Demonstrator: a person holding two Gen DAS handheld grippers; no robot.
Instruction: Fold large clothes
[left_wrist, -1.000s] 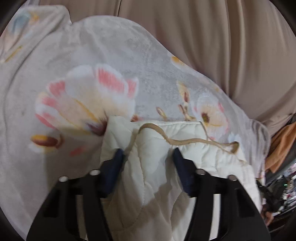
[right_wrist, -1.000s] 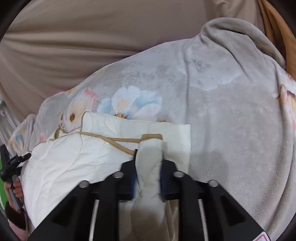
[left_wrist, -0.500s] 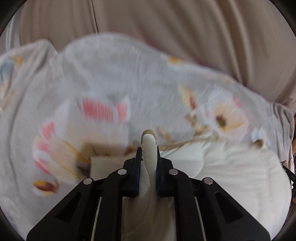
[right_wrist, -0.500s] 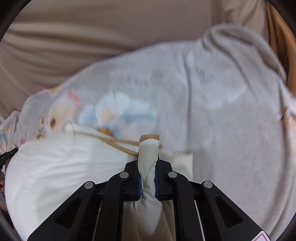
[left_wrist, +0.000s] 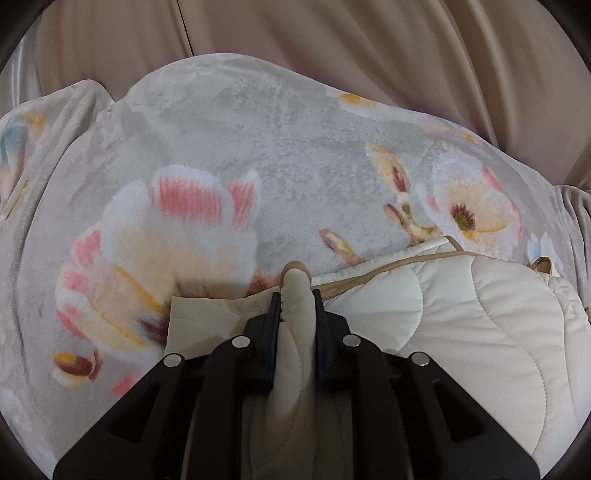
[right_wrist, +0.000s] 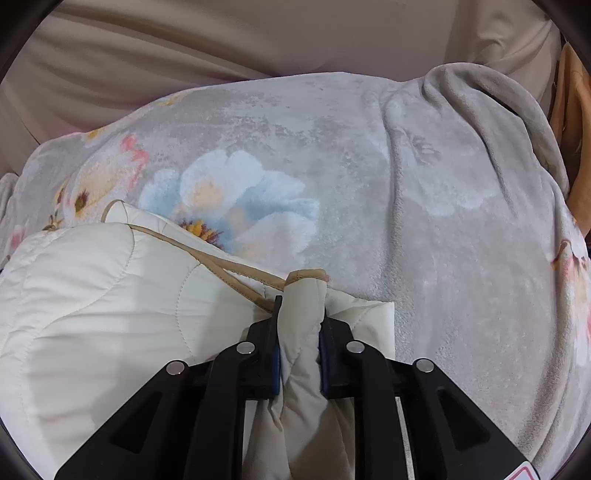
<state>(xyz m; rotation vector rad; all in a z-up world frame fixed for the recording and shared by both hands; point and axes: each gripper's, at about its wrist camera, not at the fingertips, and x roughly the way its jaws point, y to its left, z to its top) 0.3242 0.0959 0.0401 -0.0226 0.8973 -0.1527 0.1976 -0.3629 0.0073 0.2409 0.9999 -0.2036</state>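
The left view shows pink blooms on the floral blanket (left_wrist: 280, 155); the right view alone shows a blue flower (right_wrist: 236, 199). The left gripper (left_wrist: 295, 295) pinches a fold of the cream quilted garment (left_wrist: 461, 325) lying on the blanket. The right gripper (right_wrist: 301, 306) clamps another fold, jaws having just widened slightly. A second ago, the left jaws stood apart.
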